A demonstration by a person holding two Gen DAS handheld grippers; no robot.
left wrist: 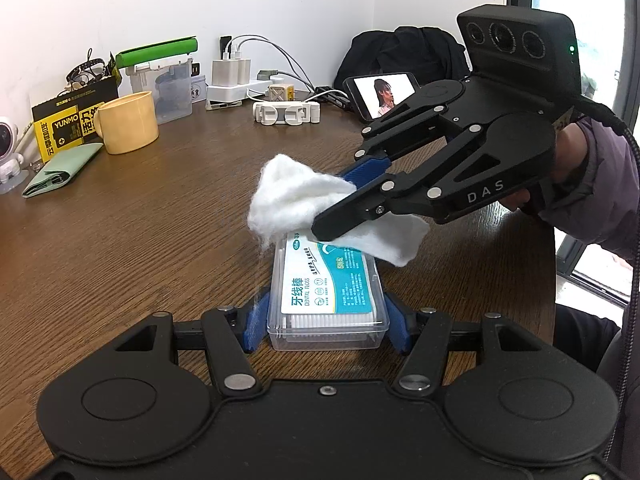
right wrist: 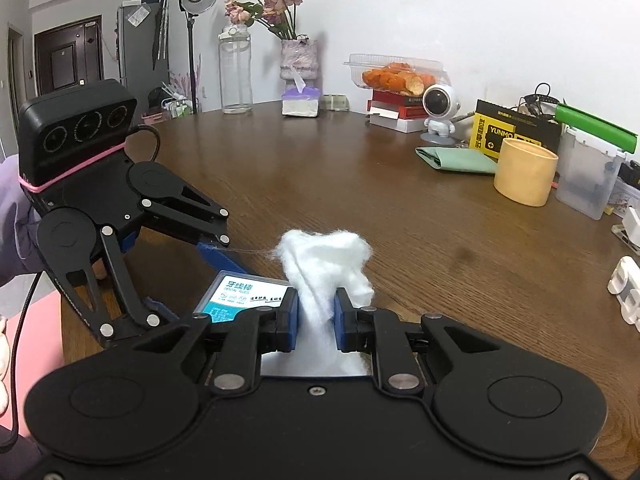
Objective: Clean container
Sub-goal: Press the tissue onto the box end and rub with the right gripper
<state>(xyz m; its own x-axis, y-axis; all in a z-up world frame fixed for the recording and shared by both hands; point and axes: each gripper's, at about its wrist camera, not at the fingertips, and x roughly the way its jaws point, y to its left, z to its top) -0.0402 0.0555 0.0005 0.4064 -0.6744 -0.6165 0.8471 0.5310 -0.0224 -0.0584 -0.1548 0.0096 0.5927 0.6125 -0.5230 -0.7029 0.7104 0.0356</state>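
Note:
A clear plastic dental floss box (left wrist: pixel 326 292) with a white and teal label lies on the brown table. My left gripper (left wrist: pixel 326 320) is shut on its near end, blue pads on both sides. My right gripper (left wrist: pixel 340 208) is shut on a white cotton wad (left wrist: pixel 288 200) and presses it on the box's far end. In the right wrist view the right gripper (right wrist: pixel 317 314) pinches the cotton wad (right wrist: pixel 324 260), with the box (right wrist: pixel 244 294) at its left and the left gripper (right wrist: pixel 192 280) holding it.
A yellow mug (left wrist: pixel 128 122), a green wallet (left wrist: pixel 60 174), a yellow-black carton (left wrist: pixel 68 124), a power strip with chargers (left wrist: pixel 236 88) and a phone (left wrist: pixel 382 94) stand at the table's back. The right wrist view shows a tissue pack (right wrist: pixel 301 100) and a water bottle (right wrist: pixel 235 76).

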